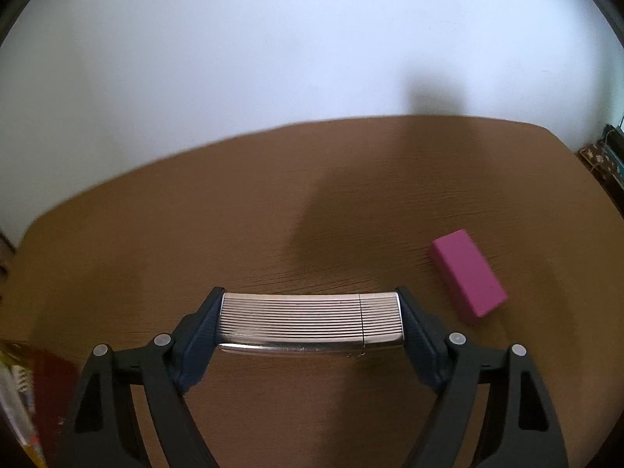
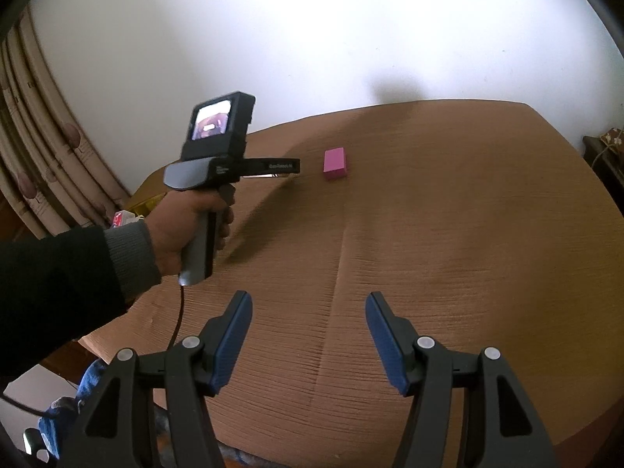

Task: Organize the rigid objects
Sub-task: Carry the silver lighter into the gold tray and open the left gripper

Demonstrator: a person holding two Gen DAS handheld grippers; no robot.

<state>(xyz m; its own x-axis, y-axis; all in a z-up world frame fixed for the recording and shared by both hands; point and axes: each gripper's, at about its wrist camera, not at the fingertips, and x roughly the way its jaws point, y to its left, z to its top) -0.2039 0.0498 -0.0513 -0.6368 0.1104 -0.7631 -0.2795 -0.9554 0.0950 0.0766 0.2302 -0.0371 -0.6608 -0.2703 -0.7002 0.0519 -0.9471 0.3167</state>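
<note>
My left gripper (image 1: 310, 312) is shut on a ribbed silver metal case (image 1: 308, 321), held crosswise between the two pads above the brown table (image 1: 195, 234). A pink rectangular block (image 1: 468, 273) lies on the table to the right of it. In the right wrist view the left gripper (image 2: 288, 169) is held in a hand over the table's left part, with the pink block (image 2: 335, 163) just right of its tip. My right gripper (image 2: 308, 312) is open and empty above the near part of the table (image 2: 468, 253).
A white wall stands behind the table. Curtains (image 2: 46, 148) hang at the left. Packets and clutter (image 2: 128, 216) lie off the table's left edge. A dark stand with patterned cloth (image 2: 608, 148) is at the far right.
</note>
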